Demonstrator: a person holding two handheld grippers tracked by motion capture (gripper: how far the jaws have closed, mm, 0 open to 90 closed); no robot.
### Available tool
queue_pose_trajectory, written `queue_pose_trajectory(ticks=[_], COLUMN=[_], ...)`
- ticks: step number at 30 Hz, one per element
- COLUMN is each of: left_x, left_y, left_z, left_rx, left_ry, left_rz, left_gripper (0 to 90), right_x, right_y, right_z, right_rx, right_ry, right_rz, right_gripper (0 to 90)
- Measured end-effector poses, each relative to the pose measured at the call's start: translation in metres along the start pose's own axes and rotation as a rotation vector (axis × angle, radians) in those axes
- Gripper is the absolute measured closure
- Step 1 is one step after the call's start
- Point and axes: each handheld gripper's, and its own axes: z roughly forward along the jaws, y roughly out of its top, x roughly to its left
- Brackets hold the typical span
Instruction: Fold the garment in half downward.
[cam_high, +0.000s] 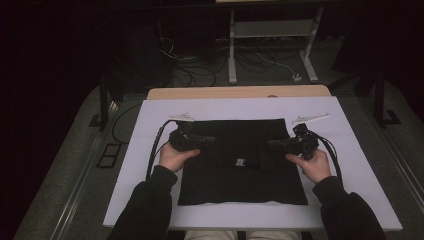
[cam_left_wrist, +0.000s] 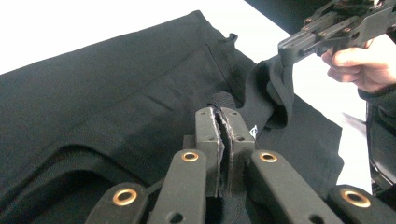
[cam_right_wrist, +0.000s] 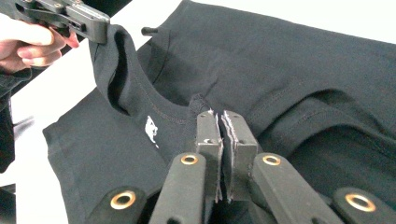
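Two grippers share one soft, light load: the black T-shirt (cam_high: 240, 165) lies flat on the white table (cam_high: 350, 150), folded, limp enough to sag wherever unsupported. Your left gripper (cam_left_wrist: 223, 122) and right gripper (cam_right_wrist: 220, 122) are each clamped on the collar's (cam_right_wrist: 116, 70) thicker rib, which I judge the firmest hold; keep it taut.

Left gripper (cam_high: 209, 141), right gripper (cam_high: 272, 145) facing inward; jaws clamped (both hands low)
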Motion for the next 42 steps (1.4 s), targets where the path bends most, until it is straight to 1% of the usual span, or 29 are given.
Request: queue_pose_trajectory(ticks=[3, 5, 8, 10, 12, 13, 15, 17, 20, 22, 24, 27, 29, 31, 34, 35, 36, 37, 38, 42], left_x=[-0.002, -0.004, -0.006, -0.008, -0.011, -0.011, -0.011, -0.011, -0.013, -0.014, -0.014, -0.016, -0.017, -0.019, -0.022, -0.023, -0.024, -0.025, -0.026, -0.030], left_y=[-0.002, -0.003, -0.006, -0.008, -0.012, -0.013, -0.015, -0.017, -0.019, -0.021, -0.022, -0.024, -0.024, -0.026, -0.027, -0.028, -0.029, -0.029, -0.029, -0.032], left_z=[0.000, -0.001, -0.002, -0.002, -0.003, -0.003, -0.005, -0.006, -0.008, -0.008, -0.007, -0.007, -0.008, -0.009, -0.009, -0.009, -0.009, -0.009, -0.008, -0.009], left_rx=[0.004, 0.000, 0.001, 0.011, 0.007, 0.011, 0.005, 0.008, -0.001, 0.008, 0.014, 0.025, 0.024, 0.023, 0.030, 0.028, 0.028, 0.032, 0.034, 0.041], left_ry=[-0.002, -0.003, -0.017, -0.007, -0.010, -0.007, -0.007, -0.004, -0.010, -0.010, -0.016, -0.017, -0.020, -0.022, -0.013, -0.013, -0.015, -0.018, -0.018, -0.022], left_rz=[0.002, -0.006, -0.009, -0.005, -0.009, -0.006, -0.016, -0.015, -0.025, -0.018, -0.026, -0.026, -0.019, -0.023, -0.009, -0.006, -0.012, -0.001, 0.000, 0.005], left_gripper=[85.6, 85.6, 85.6, 85.5, 85.6, 85.6, 85.6, 85.6, 85.6, 85.6, 85.5, 85.5, 85.5, 85.5, 85.5, 85.5, 85.5, 85.5, 85.5, 85.5], right_x=[0.000, 0.000, 0.002, 0.004, 0.005, 0.005, 0.006, 0.007, 0.009, 0.011, 0.012, 0.013, 0.014, 0.015, 0.016, 0.017, 0.017, 0.018, 0.019, 0.025], right_y=[-0.002, -0.004, -0.007, -0.010, -0.013, -0.014, -0.016, -0.017, -0.019, -0.020, -0.022, -0.024, -0.025, -0.027, -0.028, -0.029, -0.029, -0.030, -0.030, -0.033], right_z=[-0.003, -0.005, -0.008, -0.009, -0.010, -0.011, -0.012, -0.013, -0.014, -0.015, -0.016, -0.017, -0.017, -0.017, -0.018, -0.018, -0.018, -0.019, -0.019, -0.019], right_rx=[0.001, 0.000, -0.006, 0.004, 0.008, 0.014, 0.020, 0.021, 0.020, 0.021, 0.025, 0.032, 0.037, 0.038, 0.049, 0.052, 0.051, 0.053, 0.055, 0.075], right_ry=[0.000, 0.003, 0.003, 0.004, 0.004, 0.004, 0.003, 0.007, 0.013, 0.014, 0.015, 0.015, 0.016, 0.016, 0.017, 0.021, 0.027, 0.032, 0.038, 0.041], right_rz=[0.003, 0.008, 0.009, 0.005, 0.002, 0.005, 0.003, 0.000, -0.003, -0.008, -0.008, -0.011, -0.013, -0.016, -0.017, -0.017, -0.019, -0.019, -0.023, -0.036], right_gripper=[84.8, 84.8, 84.8, 84.8, 84.8, 84.8, 84.8, 84.8, 84.7, 84.7, 84.7, 84.7, 84.7, 84.7, 84.7, 84.7, 84.6, 84.7, 84.6, 84.6])
